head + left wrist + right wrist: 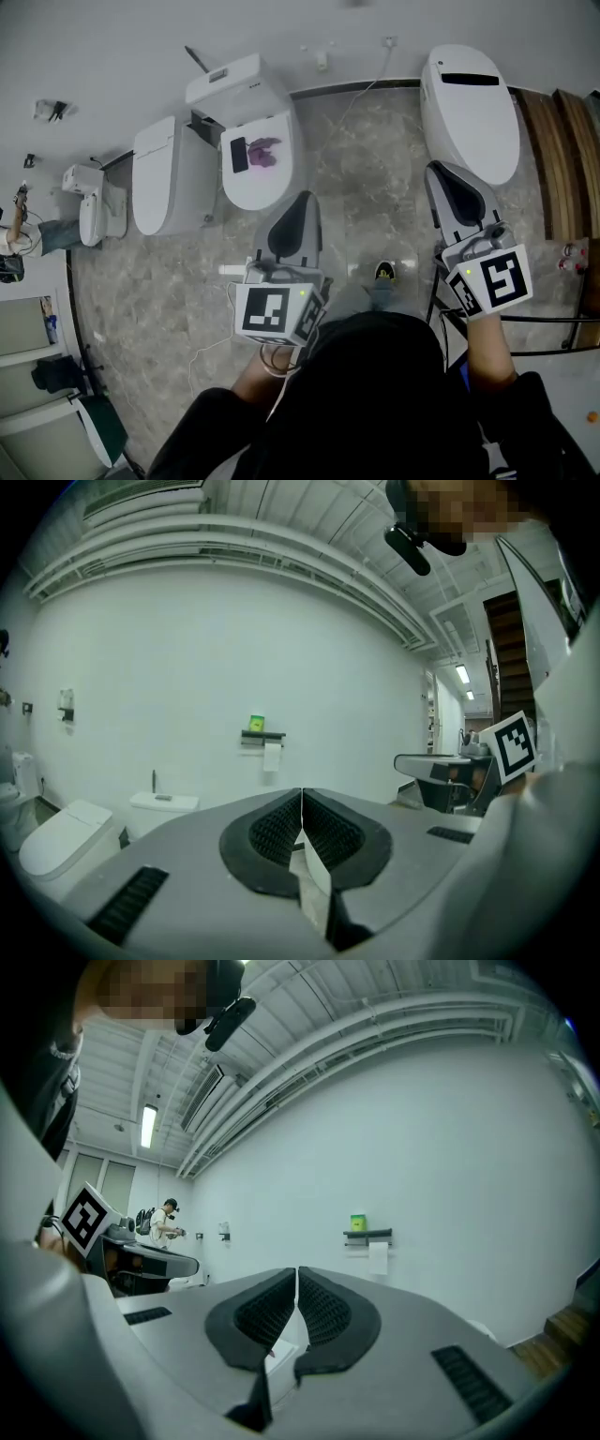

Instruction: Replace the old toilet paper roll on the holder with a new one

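A dark wall holder (263,736) hangs far ahead on the white wall, with a strip of white toilet paper (272,757) below it and a small green pack (257,723) on top. The right gripper view shows the same holder (367,1235), paper (378,1257) and green pack (357,1222). My left gripper (302,803) is shut with nothing between its pads. My right gripper (297,1283) is also shut and empty. In the head view both grippers, left (298,211) and right (441,178), point toward the wall, well short of it.
Several white toilets stand along the wall: one (253,141) ahead of the left gripper with a dark item and a purple patch on its lid, one (469,98) ahead of the right gripper. Wooden steps (562,159) lie at right. A person (167,1221) stands far off.
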The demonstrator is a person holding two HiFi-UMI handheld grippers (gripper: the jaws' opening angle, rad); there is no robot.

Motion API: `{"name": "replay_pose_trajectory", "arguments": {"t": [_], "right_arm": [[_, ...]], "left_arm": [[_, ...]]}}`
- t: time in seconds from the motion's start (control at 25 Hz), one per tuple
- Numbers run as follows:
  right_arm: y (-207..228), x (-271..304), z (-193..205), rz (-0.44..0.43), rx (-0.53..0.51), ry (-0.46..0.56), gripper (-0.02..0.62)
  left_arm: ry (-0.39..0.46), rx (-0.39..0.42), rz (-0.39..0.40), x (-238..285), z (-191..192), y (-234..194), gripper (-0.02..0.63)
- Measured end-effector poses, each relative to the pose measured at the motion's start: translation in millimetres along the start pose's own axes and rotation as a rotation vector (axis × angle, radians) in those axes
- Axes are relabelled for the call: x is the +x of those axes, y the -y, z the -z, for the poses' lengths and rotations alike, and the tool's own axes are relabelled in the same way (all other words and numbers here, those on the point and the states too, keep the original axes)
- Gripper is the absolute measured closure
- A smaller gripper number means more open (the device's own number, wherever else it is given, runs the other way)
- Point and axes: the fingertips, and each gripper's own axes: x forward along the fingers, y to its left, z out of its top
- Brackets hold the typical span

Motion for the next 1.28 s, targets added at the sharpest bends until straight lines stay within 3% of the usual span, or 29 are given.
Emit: {"name": "replay_pose_trajectory", "arguments": {"t": [0.52, 1.28], "right_arm": [[18.4, 19.7, 6.7, 0.030, 0.028, -0.025, 0.574], [5.1, 140.2, 2.5, 0.021, -0.054, -0.085, 0.572]], "left_arm": [[-0.001, 0.000, 0.057, 34.8, -4.0, -2.1, 0.583], [0.056, -0.010, 0.118, 94.1, -22.3, -92.3, 0.583]]}}
